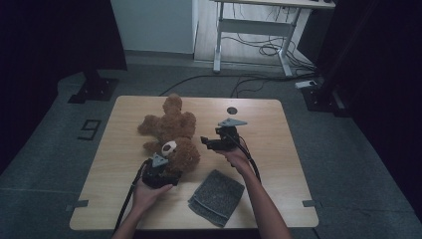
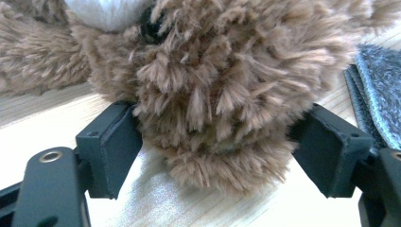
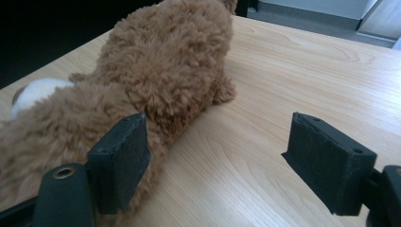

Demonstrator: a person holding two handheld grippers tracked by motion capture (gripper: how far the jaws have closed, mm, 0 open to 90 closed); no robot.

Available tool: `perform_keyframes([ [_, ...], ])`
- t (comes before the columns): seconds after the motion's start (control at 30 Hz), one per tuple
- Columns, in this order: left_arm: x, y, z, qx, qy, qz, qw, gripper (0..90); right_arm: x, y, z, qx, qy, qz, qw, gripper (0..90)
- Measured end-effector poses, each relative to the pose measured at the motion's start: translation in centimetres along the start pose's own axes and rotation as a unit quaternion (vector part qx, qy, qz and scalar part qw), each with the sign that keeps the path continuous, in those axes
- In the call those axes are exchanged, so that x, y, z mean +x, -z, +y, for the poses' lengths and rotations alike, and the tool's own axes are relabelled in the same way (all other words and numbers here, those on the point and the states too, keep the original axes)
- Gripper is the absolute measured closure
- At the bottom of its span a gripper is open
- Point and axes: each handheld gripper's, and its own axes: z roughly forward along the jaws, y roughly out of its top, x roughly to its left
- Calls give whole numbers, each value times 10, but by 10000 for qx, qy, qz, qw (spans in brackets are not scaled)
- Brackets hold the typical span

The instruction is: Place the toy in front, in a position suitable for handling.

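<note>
1. The teddy bear [image 1: 171, 134] lies flat on the counter [image 1: 278, 149], its head toward the person, with a folded grey cloth [image 1: 217, 197] just beside it.
2. The left gripper [image 2: 217, 142] has its fingers spread around the bear's head, the pads touching fur but not yet squeezing.
3. The right gripper [image 3: 236, 156] hovers open beside the body.
4. The bear looks light, soft and squashy; its fur may slip, so a deep pinch on the head or torso should hold best.

The right tool [image 3: 215, 158], jaws wide apart, hovers beside the teddy bear [image 3: 156, 71] on the table [image 3: 302, 71].
</note>
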Motion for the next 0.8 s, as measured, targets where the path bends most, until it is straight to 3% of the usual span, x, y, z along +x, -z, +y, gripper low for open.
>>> perform_keyframes([
  [0.2,-3,-2,-1,28,-15,11,10000,209,-1,-10,2,-90,-165,109,9998,213],
  [0.43,-3,-3,0,11,-19,59,10000,226,-2,-16,2,-89,-184,95,9997,215],
  [0.8,-4,-3,0,8,-22,68,10000,246,2,-27,17,1,-127,127,9998,210],
])
